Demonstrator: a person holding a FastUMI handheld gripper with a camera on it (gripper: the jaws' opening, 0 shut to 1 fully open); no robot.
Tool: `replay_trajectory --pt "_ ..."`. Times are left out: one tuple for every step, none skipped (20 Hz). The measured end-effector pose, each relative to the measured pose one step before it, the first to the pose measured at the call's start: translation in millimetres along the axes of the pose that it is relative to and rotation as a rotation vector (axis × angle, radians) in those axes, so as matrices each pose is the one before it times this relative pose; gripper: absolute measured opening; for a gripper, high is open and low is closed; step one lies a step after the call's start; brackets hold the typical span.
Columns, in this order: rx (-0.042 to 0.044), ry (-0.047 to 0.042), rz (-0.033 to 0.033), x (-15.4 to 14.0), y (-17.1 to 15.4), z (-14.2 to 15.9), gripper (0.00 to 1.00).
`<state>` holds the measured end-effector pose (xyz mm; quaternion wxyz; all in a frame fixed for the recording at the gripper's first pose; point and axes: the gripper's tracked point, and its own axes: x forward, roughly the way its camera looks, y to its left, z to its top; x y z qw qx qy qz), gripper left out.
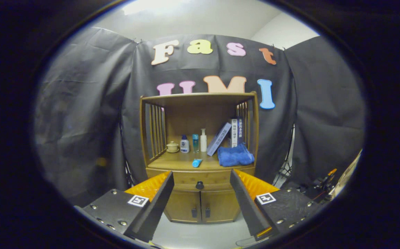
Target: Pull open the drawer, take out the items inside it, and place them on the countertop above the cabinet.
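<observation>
The gripper (201, 180) hangs in front of the wooden cabinet (200, 204), fingers spread wide apart and holding nothing. The drawer (186, 178) sits closed under the countertop (175, 162), its dark knob (199, 185) showing between the fingertips, a little beyond them. On the countertop, a blue tube (197, 162) lies at the front edge, a folded blue towel (235, 155) toward the right end, and small bottles (193, 143) stand along the back.

Open floor between spread tongs (201, 181) and closed drawer (200, 177), knob (199, 185) unobstructed.
</observation>
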<state>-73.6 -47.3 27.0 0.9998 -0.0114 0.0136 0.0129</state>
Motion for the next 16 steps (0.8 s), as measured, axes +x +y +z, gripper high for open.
replay_trajectory --pt "0.00146 -0.03748 0.01476 -0.72 0.35 9.6 0.98" --pt "-0.00696 -0.03673 0.01732 0.82 -2.47 11.43 0.98" --pt "-0.00747 -0.04008 0.02784 4.35 -1.46 12.08 0.97" --pt "0.00791 -0.01402 0.04386 6.17 0.95 9.69 0.97" --pt "0.01674 -0.0056 0.04237 1.91 3.32 5.04 0.97" --pt "0.02456 0.022 0.0243 6.96 -2.61 0.34 0.97" --pt "0.03924 0.0187 -0.00456 6.65 -11.58 -1.81 0.97" --pt "0.01274 0.02387 -0.00074 5.16 -8.06 -1.05 0.97" --pt "0.00002 -0.00807 0.00287 8.34 -6.49 3.57 0.97" --pt "-0.01403 0.00281 -0.0095 5.87 -6.76 0.51 0.97" --pt "-0.01773 -0.0119 0.00247 1.06 -5.58 1.21 0.97" --pt "-0.01113 -0.0017 0.01347 0.76 -1.21 0.05 0.97" --pt "0.00205 -0.00913 0.01188 -0.17 -1.31 -3.01 0.97" --pt "0.004 -0.01108 0.00979 -8.33 -1.3 7.14 0.97" --pt "-0.00566 -0.00517 0.00445 -4.69 -5.38 -2.91 0.97" --pt "-0.00501 -0.00518 0.00062 -4.66 -5.75 -3.53 0.97"
